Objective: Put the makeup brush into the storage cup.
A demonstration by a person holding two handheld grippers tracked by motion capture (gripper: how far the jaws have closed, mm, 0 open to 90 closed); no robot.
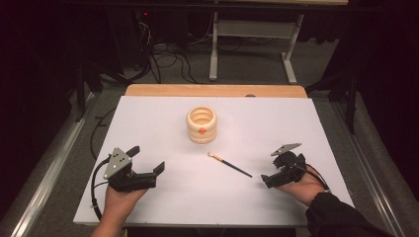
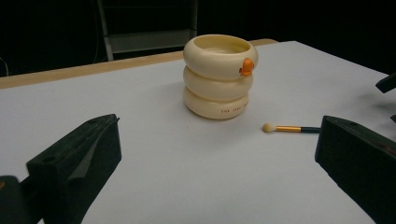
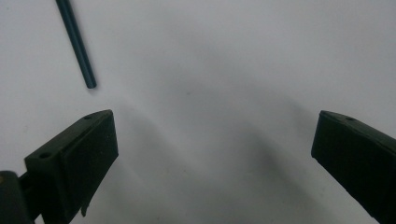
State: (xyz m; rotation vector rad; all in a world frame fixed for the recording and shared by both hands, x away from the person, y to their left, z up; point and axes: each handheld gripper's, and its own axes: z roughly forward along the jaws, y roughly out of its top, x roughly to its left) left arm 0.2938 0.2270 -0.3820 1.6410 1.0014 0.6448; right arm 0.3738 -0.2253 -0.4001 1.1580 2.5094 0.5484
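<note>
A cream pot (image 1: 201, 125) made of three stacked rings, with an orange beak-like mark, stands mid-table on the white board (image 1: 148, 113). In front of it and a little to the right lies a thin dark brush (image 1: 230, 164), pale tip toward the pot. My left gripper (image 1: 146, 159) rests at the front left, open and empty. In the left gripper view it (image 2: 219, 154) faces the pot (image 2: 219, 77) and the brush (image 2: 289, 128). My right gripper (image 1: 269, 167) is open and empty, just right of the brush's handle end. That handle end (image 3: 77, 44) lies ahead and left of the right gripper (image 3: 215, 149).
A wooden table edge (image 1: 212, 90) borders the board's far side. Behind it stand white metal frame legs (image 1: 213, 54) and cables (image 1: 168, 61) on the floor. A metal rail (image 1: 49, 163) runs along the left. Bare board lies between the two grippers.
</note>
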